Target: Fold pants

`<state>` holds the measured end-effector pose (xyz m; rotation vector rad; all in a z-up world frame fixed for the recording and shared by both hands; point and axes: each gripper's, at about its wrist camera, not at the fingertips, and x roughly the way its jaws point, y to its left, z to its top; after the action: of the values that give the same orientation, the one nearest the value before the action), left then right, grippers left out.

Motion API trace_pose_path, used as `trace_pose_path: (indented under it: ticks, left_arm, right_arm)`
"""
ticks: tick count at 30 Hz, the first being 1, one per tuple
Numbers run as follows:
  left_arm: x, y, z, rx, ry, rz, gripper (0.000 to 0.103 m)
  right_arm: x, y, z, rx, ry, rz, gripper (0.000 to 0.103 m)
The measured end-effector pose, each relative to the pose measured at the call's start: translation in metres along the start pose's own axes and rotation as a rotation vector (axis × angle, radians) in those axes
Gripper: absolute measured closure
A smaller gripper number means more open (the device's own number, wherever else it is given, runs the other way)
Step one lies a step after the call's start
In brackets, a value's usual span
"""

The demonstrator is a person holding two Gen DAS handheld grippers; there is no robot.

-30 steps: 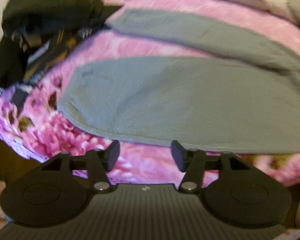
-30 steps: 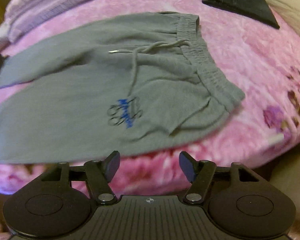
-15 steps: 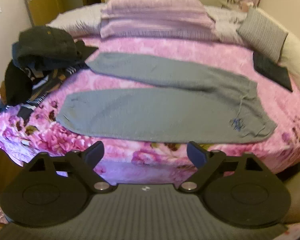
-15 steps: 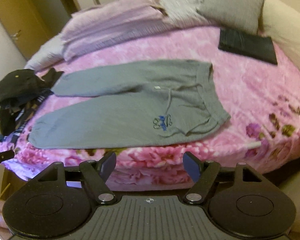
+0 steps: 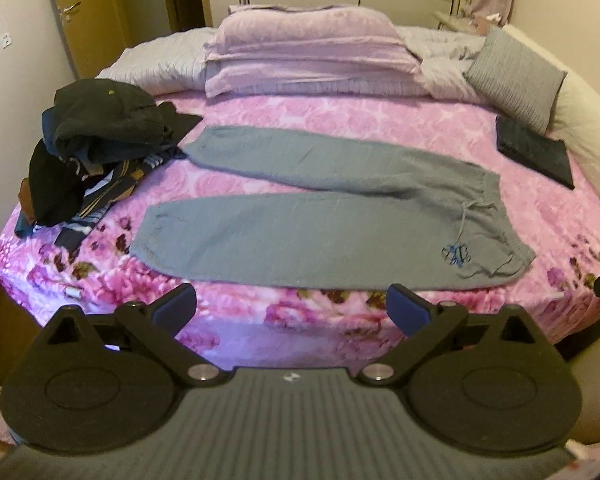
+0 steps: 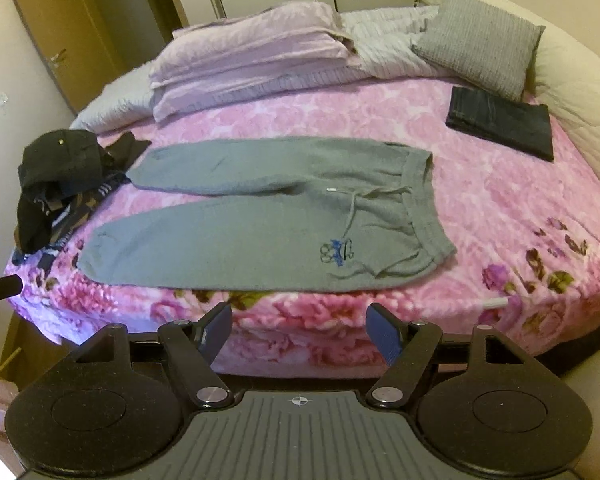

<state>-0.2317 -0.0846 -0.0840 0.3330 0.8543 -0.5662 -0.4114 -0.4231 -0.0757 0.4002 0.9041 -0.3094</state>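
While the left tongs (image 5: pixel 292 308) widen, gray pants (image 5: pixel 332 216) flat on the pink blanket (image 5: pixel 540 216); right tongs (image 6: pixel 299 328) released, both empty.

dark clothes pile (image 5: pixel 96 152), folded jeans (image 6: pixel 504 122), grey cushion (image 6: pixel 480 42), pink bedspread (image 6: pixel 500 200).

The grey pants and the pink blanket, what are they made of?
The grey pants look like soft knit sweatshirt cotton: matte, slightly fuzzy, with a ribbed gathered waistband and a cord drawstring. The pink blanket looks like plush fleece, probably synthetic: a short fuzzy pile with a faint sheen and printed flowers. Neither can be told for sure by sight.
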Motion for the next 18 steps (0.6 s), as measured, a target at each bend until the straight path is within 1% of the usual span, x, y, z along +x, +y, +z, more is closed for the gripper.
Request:
trace_pose_path:
  ticks: [6, 11, 18]
  left_arm:
    - [0.004, 0.006, -0.001, 0.004, 0.036, 0.029, 0.003]
    - [0.001, 0.011, -0.005, -0.005, 0.046, 0.042, 0.003]
    - [-0.007, 0.017, -0.014, -0.007, 0.052, 0.052, 0.003]
  right_arm:
    - [-0.001, 0.010, 0.004, -0.016, 0.009, -0.004, 0.032]
    - [0.002, 0.011, 0.003, -0.017, 0.020, -0.013, 0.032]
    - [0.003, 0.018, -0.002, -0.037, 0.031, -0.003, 0.032]
